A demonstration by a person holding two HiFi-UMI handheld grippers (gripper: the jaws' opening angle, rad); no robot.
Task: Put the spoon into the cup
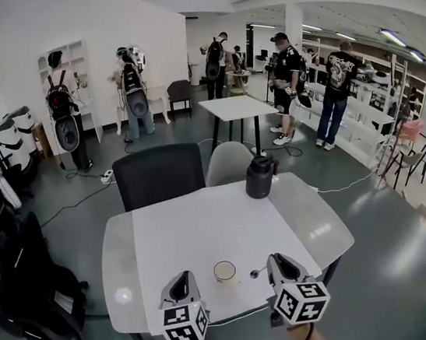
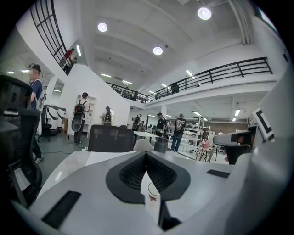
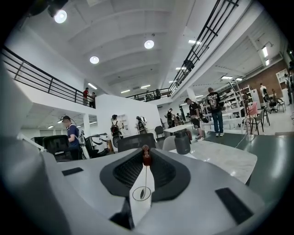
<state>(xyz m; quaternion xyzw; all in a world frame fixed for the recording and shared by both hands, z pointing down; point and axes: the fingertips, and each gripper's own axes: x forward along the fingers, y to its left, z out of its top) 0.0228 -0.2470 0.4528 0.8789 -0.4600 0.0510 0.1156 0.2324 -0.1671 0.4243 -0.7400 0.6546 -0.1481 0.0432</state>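
Observation:
A small white cup stands near the front edge of the white table. A thin spoon shows just right of it. My right gripper is shut on the spoon's reddish-brown knob end, held at the tips of that gripper. The stem runs down to the bowl, which lines up with the cup's rim; whether it is inside I cannot tell. My left gripper sits left of the cup, shut and empty. The cup shows through its gap.
A black jug stands at the table's far right side. A black chair and a white chair face the far edge. A black office chair is at the left. Several people stand further back.

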